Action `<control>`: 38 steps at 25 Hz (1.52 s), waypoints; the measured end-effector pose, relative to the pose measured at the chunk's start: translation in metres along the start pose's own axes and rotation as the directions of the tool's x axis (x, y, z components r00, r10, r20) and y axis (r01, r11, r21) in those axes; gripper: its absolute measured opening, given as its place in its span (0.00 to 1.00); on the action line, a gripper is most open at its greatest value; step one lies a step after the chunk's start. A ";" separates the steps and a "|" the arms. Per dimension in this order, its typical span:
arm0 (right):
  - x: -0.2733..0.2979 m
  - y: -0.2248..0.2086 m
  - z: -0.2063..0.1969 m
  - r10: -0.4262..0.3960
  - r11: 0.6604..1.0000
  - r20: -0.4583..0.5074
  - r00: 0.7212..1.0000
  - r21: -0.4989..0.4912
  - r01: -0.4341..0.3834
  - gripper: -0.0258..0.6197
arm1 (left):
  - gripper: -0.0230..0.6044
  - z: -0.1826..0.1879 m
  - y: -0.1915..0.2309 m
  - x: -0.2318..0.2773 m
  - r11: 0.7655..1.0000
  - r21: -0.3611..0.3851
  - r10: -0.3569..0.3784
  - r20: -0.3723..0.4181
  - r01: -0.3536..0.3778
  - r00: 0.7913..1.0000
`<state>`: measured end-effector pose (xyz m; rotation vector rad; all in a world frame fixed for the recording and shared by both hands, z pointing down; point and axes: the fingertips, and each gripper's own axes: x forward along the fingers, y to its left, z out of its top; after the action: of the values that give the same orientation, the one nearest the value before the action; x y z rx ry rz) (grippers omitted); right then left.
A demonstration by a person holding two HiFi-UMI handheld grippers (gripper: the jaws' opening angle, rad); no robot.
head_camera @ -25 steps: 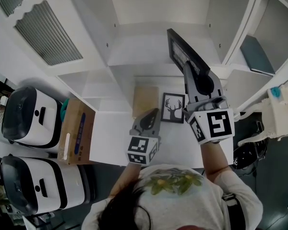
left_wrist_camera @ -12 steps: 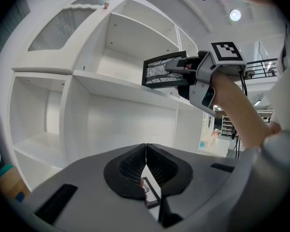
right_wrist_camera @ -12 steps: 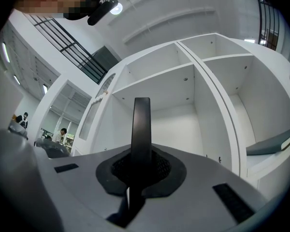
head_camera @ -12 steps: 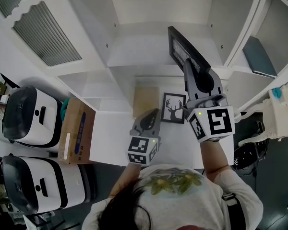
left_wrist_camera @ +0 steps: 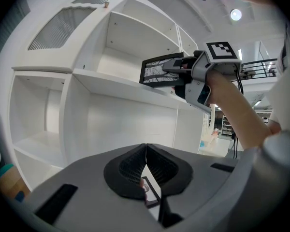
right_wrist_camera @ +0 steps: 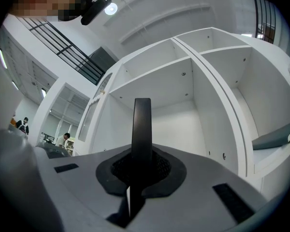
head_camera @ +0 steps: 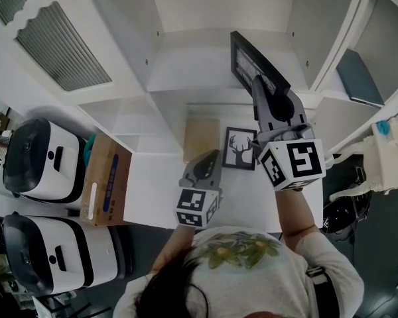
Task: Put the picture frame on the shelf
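Note:
A black picture frame (head_camera: 247, 61) is held up in front of the white shelf unit (head_camera: 186, 78), level with an upper compartment. My right gripper (head_camera: 261, 86) is shut on the frame's lower edge. In the right gripper view the frame (right_wrist_camera: 141, 124) stands edge-on between the jaws, with an open compartment (right_wrist_camera: 179, 115) behind it. In the left gripper view the frame (left_wrist_camera: 158, 71) hangs just above a shelf board (left_wrist_camera: 111, 83). My left gripper (head_camera: 211, 158) rests low over the counter, shut, its pads (left_wrist_camera: 146, 154) together with nothing between them.
A small deer picture (head_camera: 240, 149) and a tan board (head_camera: 201, 138) lie on the white counter (head_camera: 152, 191). A cardboard box (head_camera: 106, 181) and two white appliances (head_camera: 43, 161) stand at the left. A dark book (head_camera: 355, 78) lies in the right-hand shelf.
The right gripper with the frame has edged slightly farther toward the shelf. The left gripper has stayed where it was.

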<state>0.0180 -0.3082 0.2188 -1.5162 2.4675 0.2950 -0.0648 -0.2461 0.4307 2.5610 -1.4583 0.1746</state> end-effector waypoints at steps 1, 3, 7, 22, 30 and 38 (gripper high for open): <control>0.001 0.000 0.000 0.000 1.000 0.000 1.000 0.003 0.000 0.10 | 0.08 0.000 0.000 0.000 1.000 0.000 0.000 -0.001 0.000 1.000; 0.002 -0.001 -0.001 0.003 1.000 -0.002 1.000 0.013 -0.003 0.10 | 0.08 -0.001 0.000 0.000 1.000 -0.001 0.003 -0.002 -0.003 1.000; 0.008 -0.002 -0.003 0.012 0.999 -0.008 1.000 0.035 -0.012 0.10 | 0.08 -0.001 0.001 0.001 1.000 -0.003 0.002 -0.005 -0.002 1.000; 0.025 -0.001 -0.007 0.017 1.000 -0.036 0.999 0.024 -0.017 0.10 | 0.08 -0.003 0.001 0.004 1.000 -0.005 -0.007 -0.012 0.007 1.000; 0.034 -0.001 -0.010 0.024 0.999 -0.048 0.999 0.033 -0.023 0.10 | 0.08 -0.004 0.002 0.008 1.000 -0.007 -0.009 -0.015 0.009 1.000; 0.041 0.000 -0.012 0.030 0.999 -0.066 0.997 0.033 -0.028 0.10 | 0.08 -0.005 0.003 0.009 1.000 -0.005 -0.008 -0.017 0.008 1.000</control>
<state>-0.0011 -0.3463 0.2186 -1.5023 2.5342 0.2131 -0.0631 -0.2541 0.4375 2.5550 -1.4404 0.1913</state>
